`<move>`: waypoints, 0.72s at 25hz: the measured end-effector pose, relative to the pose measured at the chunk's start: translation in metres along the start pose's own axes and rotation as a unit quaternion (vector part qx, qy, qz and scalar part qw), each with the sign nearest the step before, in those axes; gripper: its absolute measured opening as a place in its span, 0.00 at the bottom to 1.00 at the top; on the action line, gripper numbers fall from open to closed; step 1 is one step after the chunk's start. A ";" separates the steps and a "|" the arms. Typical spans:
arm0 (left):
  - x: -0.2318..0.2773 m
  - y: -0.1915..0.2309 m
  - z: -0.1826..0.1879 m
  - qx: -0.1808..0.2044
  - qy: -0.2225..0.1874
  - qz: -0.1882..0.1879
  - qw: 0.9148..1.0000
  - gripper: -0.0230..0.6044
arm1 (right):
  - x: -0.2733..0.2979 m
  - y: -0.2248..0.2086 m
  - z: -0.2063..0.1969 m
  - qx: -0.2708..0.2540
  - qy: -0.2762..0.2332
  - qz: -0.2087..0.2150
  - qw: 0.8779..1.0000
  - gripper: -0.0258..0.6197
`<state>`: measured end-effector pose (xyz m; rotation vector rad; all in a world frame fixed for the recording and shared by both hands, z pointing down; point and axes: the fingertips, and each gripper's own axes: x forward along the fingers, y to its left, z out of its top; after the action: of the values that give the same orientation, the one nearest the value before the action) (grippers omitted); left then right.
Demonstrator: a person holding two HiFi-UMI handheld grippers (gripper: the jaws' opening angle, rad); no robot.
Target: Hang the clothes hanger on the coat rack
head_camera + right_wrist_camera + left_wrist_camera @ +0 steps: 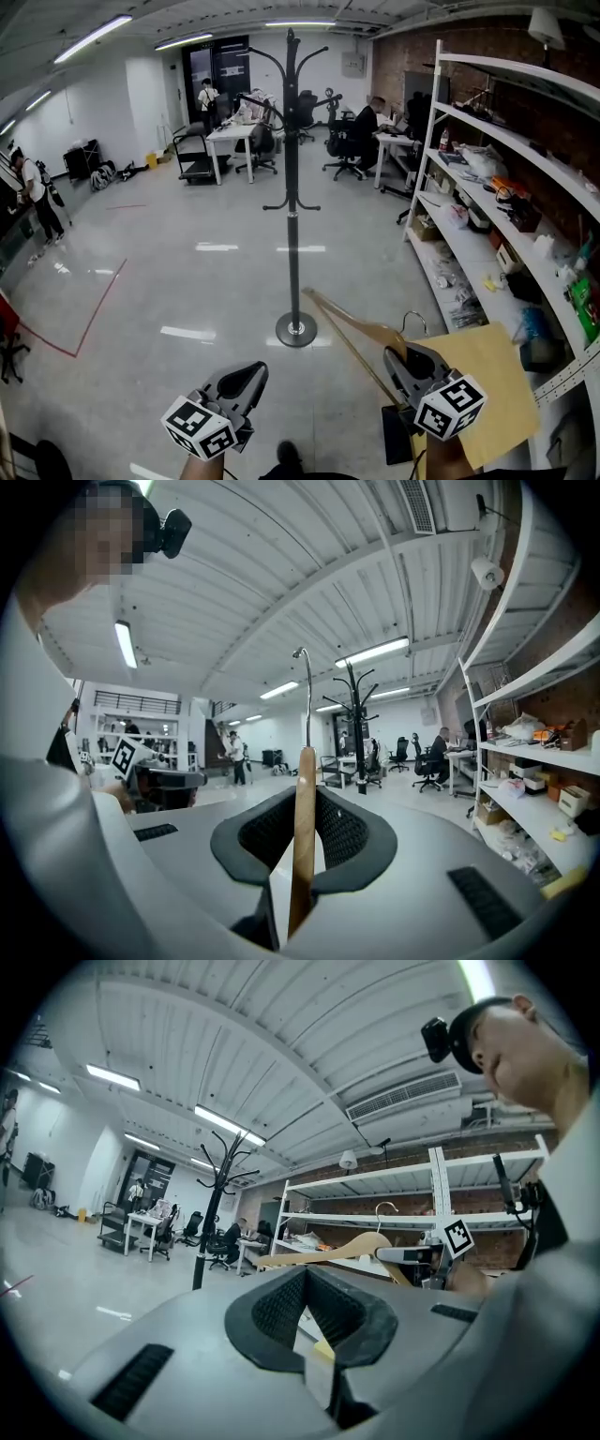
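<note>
A tall black coat rack [292, 187] stands on the glossy floor ahead of me, its round base [296, 330] just beyond the grippers. My right gripper [405, 358] is shut on a wooden clothes hanger [361, 330], which slants up-left toward the rack's base; its metal hook [413, 319] curls beside the jaws. In the right gripper view the hanger [303, 817] stands upright between the jaws of the right gripper [302, 850], with the rack [357, 724] far behind. My left gripper [246, 377] hangs lower left, shut and empty. The left gripper view looks past its own gripper [309, 1321] to the hanger [342, 1246] and the rack [208, 1213].
White shelving [497, 178] loaded with several items runs along the right wall. A brown cardboard sheet [492, 380] lies under my right gripper. Desks, office chairs [342, 141] and seated people fill the back. A person [37, 197] stands far left. Red tape [94, 314] marks the floor.
</note>
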<state>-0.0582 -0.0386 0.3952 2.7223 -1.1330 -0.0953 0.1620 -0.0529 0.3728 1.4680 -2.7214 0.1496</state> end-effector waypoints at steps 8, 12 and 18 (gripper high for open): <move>0.056 0.121 0.034 0.009 -0.008 -0.018 1.000 0.03 | 0.128 -0.032 0.018 0.011 0.005 -0.010 1.000 0.13; 0.077 0.144 0.040 0.010 -0.010 -0.028 1.000 0.03 | 0.162 -0.036 0.025 0.004 0.015 0.003 1.000 0.13; 0.118 0.176 0.050 0.018 -0.018 -0.021 0.999 0.04 | 0.214 -0.058 0.035 -0.014 0.018 0.043 0.999 0.13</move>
<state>-0.1038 -0.2511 0.3835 2.7873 -1.0971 -0.1320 0.0925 -0.2662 0.3600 1.3288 -2.7459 0.1385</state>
